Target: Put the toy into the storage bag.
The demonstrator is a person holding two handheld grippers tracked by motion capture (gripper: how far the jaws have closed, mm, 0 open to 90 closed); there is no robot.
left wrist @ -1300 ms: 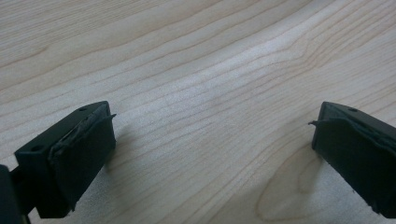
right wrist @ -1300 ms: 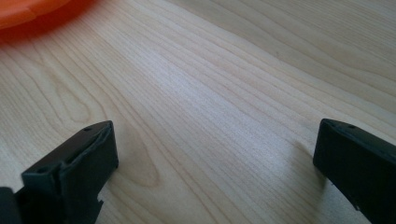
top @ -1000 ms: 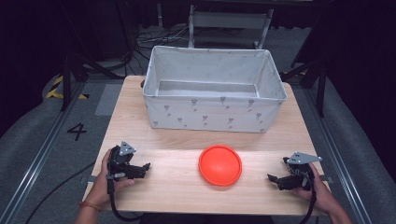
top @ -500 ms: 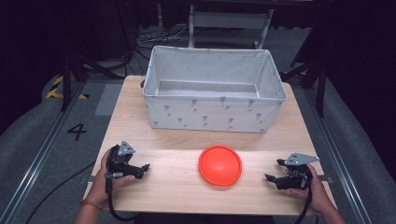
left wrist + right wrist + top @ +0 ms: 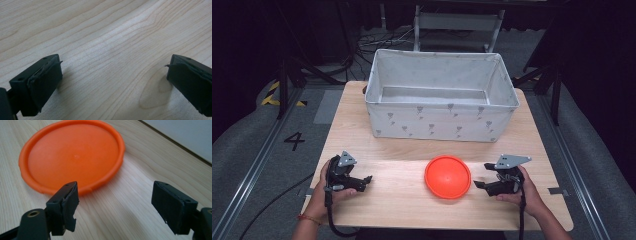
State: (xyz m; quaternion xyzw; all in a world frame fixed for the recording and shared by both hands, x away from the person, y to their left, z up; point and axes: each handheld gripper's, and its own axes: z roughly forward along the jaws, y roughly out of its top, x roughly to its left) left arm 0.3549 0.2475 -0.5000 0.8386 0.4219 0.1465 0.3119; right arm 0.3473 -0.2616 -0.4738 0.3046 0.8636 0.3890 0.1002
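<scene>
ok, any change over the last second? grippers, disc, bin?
The right gripper has edged left toward the orange disc, open, not touching it. The left gripper stayed put, open over bare table. Disc and fabric bin haven't moved; nothing gripped or released.

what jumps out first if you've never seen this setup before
The bright orange disc lies flat on the pale wooden table, near its front edge. Behind it stands a big white fabric bin. The left gripper and right gripper sit either side of the disc, both open.
</scene>
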